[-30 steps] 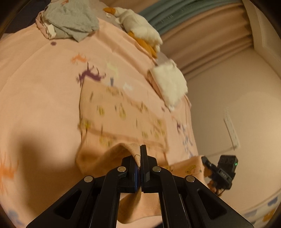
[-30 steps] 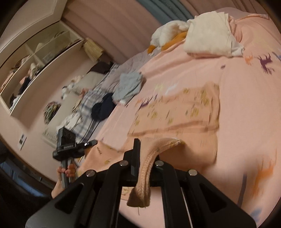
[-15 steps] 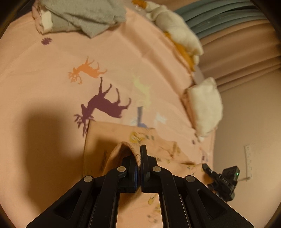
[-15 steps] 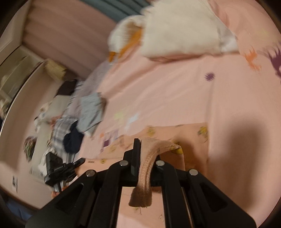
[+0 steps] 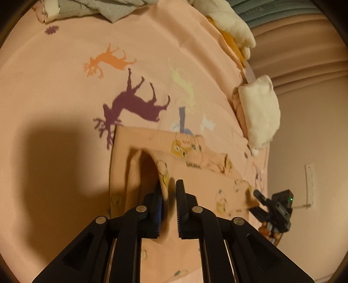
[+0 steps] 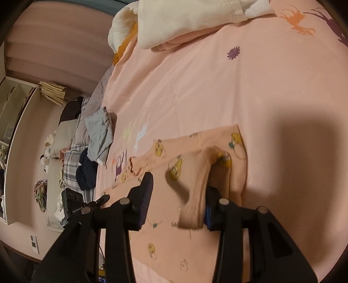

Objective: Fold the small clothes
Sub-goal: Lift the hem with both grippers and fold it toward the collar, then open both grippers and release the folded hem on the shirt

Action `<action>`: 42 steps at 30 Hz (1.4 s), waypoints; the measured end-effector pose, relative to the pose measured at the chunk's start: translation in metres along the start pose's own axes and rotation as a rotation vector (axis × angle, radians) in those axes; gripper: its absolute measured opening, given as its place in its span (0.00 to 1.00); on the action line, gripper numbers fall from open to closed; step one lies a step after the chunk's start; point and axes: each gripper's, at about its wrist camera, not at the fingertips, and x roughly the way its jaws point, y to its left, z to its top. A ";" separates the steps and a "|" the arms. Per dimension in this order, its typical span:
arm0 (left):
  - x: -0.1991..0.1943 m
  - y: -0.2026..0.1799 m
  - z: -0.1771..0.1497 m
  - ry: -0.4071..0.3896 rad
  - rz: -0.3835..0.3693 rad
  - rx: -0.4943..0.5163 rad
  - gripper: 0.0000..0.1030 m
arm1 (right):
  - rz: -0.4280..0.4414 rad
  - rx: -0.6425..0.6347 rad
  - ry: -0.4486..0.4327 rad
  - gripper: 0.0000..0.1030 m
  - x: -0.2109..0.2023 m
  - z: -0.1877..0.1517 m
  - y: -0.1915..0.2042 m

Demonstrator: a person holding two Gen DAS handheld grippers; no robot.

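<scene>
The peach printed garment lies spread flat on the pink bedspread, just below the purple deer print, which serves as the marker here. One folded edge rises off the cloth in a loop at each end. The left gripper sits low over the near end, its jaws a narrow gap apart, the raised hem leaning on the left pad alone and the right pad clear of it. Over on the other side the right gripper has just been opening: its jaws stand well apart, and the ribbed hem hangs between them, draped against the right-hand pad, with the left pad free. Far beyond the deer, a grey garment sits bunched, and a cream folded piece rests off to the deer's right, near the bed's edge.
</scene>
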 end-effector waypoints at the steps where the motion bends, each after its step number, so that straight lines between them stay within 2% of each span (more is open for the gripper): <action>1: 0.000 0.001 -0.002 0.004 -0.003 -0.003 0.05 | 0.002 0.001 0.002 0.40 -0.001 -0.002 0.000; 6: 0.007 0.002 -0.012 0.044 -0.021 -0.027 0.05 | -0.003 -0.005 0.029 0.40 0.010 -0.007 0.004; 8: 0.007 0.003 -0.017 0.050 -0.034 -0.035 0.05 | -0.023 -0.025 0.025 0.34 0.011 -0.007 0.007; 10: 0.004 0.000 -0.018 0.025 -0.027 -0.027 0.05 | -0.053 -0.054 0.018 0.08 0.011 -0.007 0.010; 13: -0.003 0.000 -0.009 -0.013 -0.115 -0.101 0.05 | -0.035 -0.068 0.002 0.06 0.010 -0.005 0.012; 16: -0.008 -0.003 0.010 -0.074 -0.198 -0.174 0.05 | 0.070 -0.022 -0.019 0.06 0.008 0.005 0.015; 19: -0.005 0.004 0.036 -0.155 -0.273 -0.322 0.05 | 0.130 0.061 -0.053 0.06 0.015 0.027 0.019; 23: 0.005 0.031 0.064 -0.242 -0.295 -0.553 0.05 | 0.128 0.258 -0.089 0.11 0.038 0.058 0.004; 24: 0.010 0.036 0.070 -0.230 -0.264 -0.571 0.05 | 0.129 0.307 -0.095 0.18 0.044 0.065 -0.003; 25: 0.011 0.038 0.072 -0.227 -0.229 -0.570 0.05 | 0.113 0.328 -0.107 0.29 0.048 0.068 -0.007; 26: 0.009 0.039 0.074 -0.232 -0.195 -0.554 0.05 | 0.089 0.335 -0.122 0.33 0.048 0.071 -0.009; 30: -0.006 0.043 0.071 -0.244 -0.145 -0.475 0.05 | 0.135 0.308 -0.196 0.46 0.033 0.075 -0.011; 33: -0.016 0.044 0.061 -0.206 -0.099 -0.383 0.05 | 0.094 0.237 -0.223 0.46 0.010 0.069 -0.008; 39: -0.031 0.036 0.020 -0.124 -0.055 -0.159 0.05 | 0.021 -0.020 -0.163 0.46 -0.024 0.026 0.011; 42: -0.027 0.034 0.002 -0.081 -0.050 -0.106 0.05 | -0.042 -0.103 -0.136 0.46 -0.035 -0.002 0.008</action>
